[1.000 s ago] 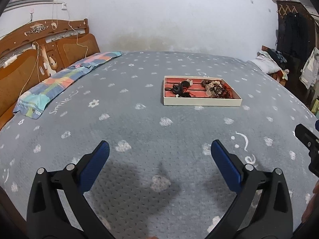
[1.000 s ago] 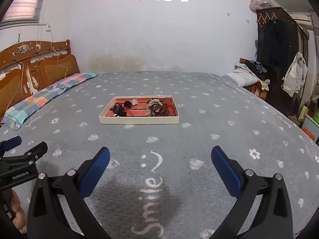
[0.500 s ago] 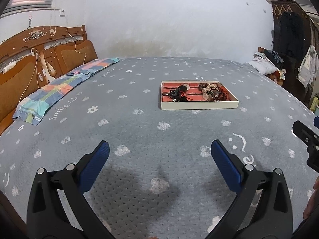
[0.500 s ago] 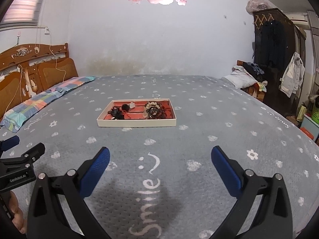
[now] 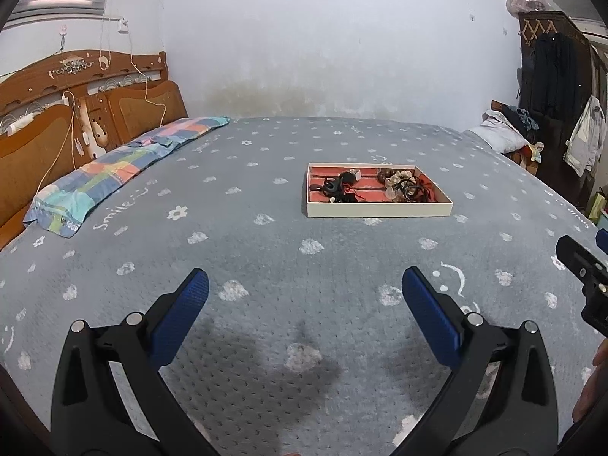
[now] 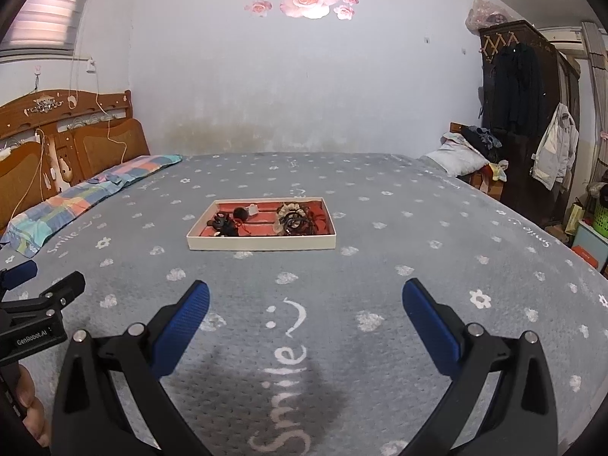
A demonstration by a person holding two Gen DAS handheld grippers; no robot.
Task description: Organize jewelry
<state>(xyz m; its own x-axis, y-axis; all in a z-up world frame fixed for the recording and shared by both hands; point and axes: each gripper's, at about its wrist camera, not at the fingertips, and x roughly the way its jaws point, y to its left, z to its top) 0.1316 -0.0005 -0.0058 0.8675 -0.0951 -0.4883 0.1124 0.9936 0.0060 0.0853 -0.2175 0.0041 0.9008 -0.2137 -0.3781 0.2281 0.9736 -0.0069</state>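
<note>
A shallow cream tray (image 5: 380,211) (image 6: 262,244) with a red lining sits mid-bed on the grey blanket. Inside it lie a tangle of black jewelry (image 5: 336,186) (image 6: 224,224) on the left and a heap of beaded pieces with black and red cords (image 5: 404,186) (image 6: 294,218) on the right. My left gripper (image 5: 304,304) hovers open over the blanket, well short of the tray, with nothing between its blue pads. My right gripper (image 6: 304,307) is likewise open and empty, nearer the bed's front edge.
A patchwork pillow (image 5: 121,169) lies along the wooden headboard (image 5: 57,114) on the left. Clothes and a white pillow (image 6: 459,157) pile up at the far right beside a dark wardrobe (image 6: 528,106). Grey blanket (image 6: 380,266) stretches around the tray.
Both cameras have tilted upward, so the tray sits lower in view and more of the wall shows. Both grippers stay open and empty.
</note>
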